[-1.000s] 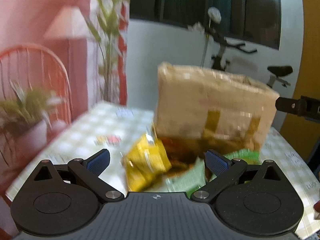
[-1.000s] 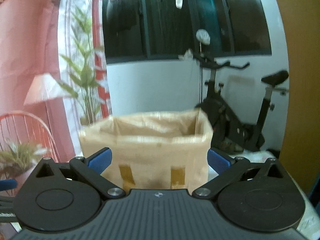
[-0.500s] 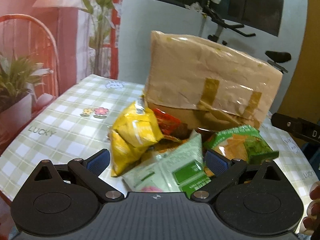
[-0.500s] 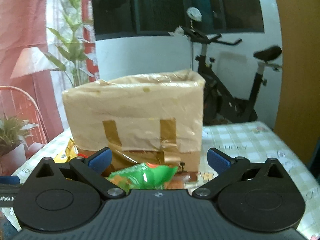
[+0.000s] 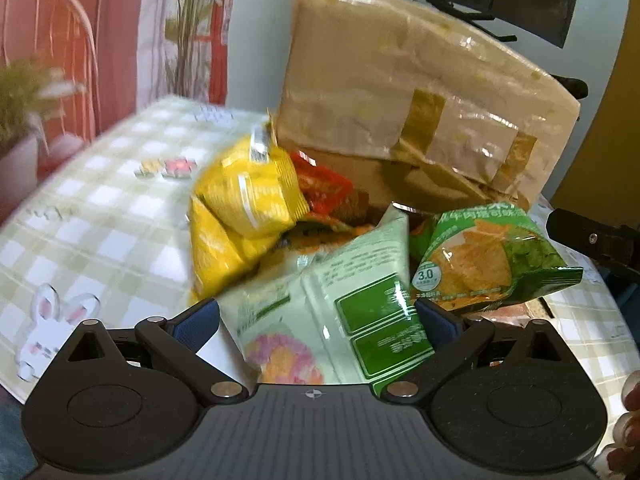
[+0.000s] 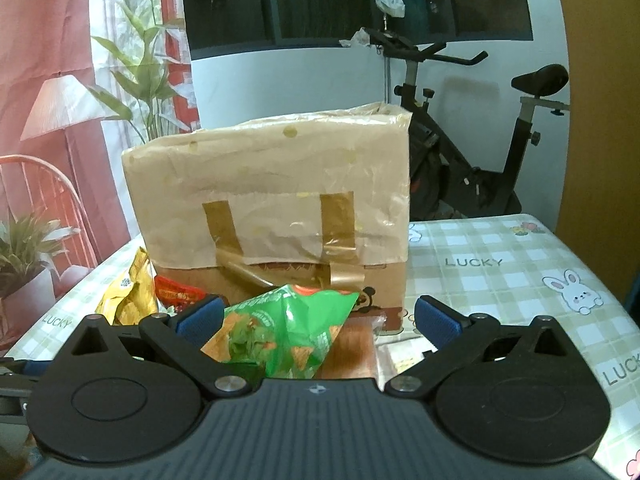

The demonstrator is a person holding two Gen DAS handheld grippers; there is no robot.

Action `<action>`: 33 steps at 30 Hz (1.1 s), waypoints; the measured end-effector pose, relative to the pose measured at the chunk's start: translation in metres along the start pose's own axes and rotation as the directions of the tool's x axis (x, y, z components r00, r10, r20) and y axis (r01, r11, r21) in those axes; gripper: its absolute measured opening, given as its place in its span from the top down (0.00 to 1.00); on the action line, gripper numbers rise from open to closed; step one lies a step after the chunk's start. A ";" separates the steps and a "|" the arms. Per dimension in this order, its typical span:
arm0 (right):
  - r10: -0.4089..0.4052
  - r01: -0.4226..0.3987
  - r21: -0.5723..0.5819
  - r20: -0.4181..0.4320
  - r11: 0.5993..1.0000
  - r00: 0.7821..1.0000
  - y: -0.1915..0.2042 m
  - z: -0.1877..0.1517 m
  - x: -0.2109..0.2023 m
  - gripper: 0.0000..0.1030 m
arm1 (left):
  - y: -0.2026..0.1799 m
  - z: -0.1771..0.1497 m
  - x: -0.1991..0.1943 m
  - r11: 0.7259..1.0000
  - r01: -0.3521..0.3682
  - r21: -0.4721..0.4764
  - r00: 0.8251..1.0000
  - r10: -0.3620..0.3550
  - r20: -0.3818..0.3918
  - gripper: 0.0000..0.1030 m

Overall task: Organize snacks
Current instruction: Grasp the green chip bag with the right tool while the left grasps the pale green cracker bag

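Looking along the left tool (image 5: 318, 314), the snack pile is now nearer and lower in view than half a second ago: the pale green packet (image 5: 332, 300) fills the space between its widely spread blue pads, with no pad pressing on it, so this tool grips nothing. The yellow bag (image 5: 240, 216) is blurred now and lies to the left of the pile, and the red packet (image 5: 324, 188) shows behind it. The dark green chips bag (image 5: 480, 264) sits at the right, just beside the right pad. The right tool (image 6: 316, 316) has also come lower and closer; its jaws are wide apart and empty, and the same green chips bag (image 6: 280, 332) now rises between them, bigger than before. Behind the snacks stands the taped cardboard box (image 6: 272, 200), wrapped in thin plastic, touching the far side of the pile.

All lies on a bench (image 6: 500, 264) covered by a green checked cloth with rabbits and the word LUCKY. At far right an exercise bike (image 6: 472, 128) stands by the white wall under a dark window. At left are a tall leafy plant (image 6: 136, 60), a potted plant (image 6: 24, 264) and a red chair (image 6: 48, 192).
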State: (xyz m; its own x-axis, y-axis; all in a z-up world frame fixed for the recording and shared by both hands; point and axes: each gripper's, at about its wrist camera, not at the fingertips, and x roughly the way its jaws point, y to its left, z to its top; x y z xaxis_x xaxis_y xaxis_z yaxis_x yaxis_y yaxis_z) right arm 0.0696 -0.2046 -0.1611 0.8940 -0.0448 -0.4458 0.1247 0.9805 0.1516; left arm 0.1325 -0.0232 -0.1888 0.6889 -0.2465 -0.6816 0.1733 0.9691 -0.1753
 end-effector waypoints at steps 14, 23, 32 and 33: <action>0.051 -0.051 -0.003 -0.032 0.999 0.998 -0.002 -0.005 0.008 0.00 | 0.006 -0.002 0.001 0.998 0.069 0.011 0.998 -0.069 0.011 0.19; 0.100 -0.096 0.051 -0.105 0.994 0.989 -0.001 0.000 0.046 0.04 | 0.008 0.006 -0.021 1.000 0.030 -0.002 0.994 -0.030 0.104 0.20; 0.186 -0.162 0.132 -0.198 0.978 0.962 -0.001 -0.007 0.070 0.23 | 0.005 0.006 -0.028 1.000 0.008 0.007 0.990 -0.009 0.143 0.20; 0.191 -0.168 0.128 -0.195 0.978 0.962 0.000 -0.007 0.067 0.25 | 0.004 0.007 -0.028 1.000 0.005 0.009 0.989 -0.006 0.148 0.20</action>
State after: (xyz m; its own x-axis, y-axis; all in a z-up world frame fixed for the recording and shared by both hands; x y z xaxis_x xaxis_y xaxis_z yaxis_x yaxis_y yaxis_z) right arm 0.1267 -0.2063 -0.1972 0.7997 0.1813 -0.5723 0.0267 0.9416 0.3355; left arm 0.1185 -0.0122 -0.1654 0.7846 -0.2493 -0.5677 0.1827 0.9679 -0.1725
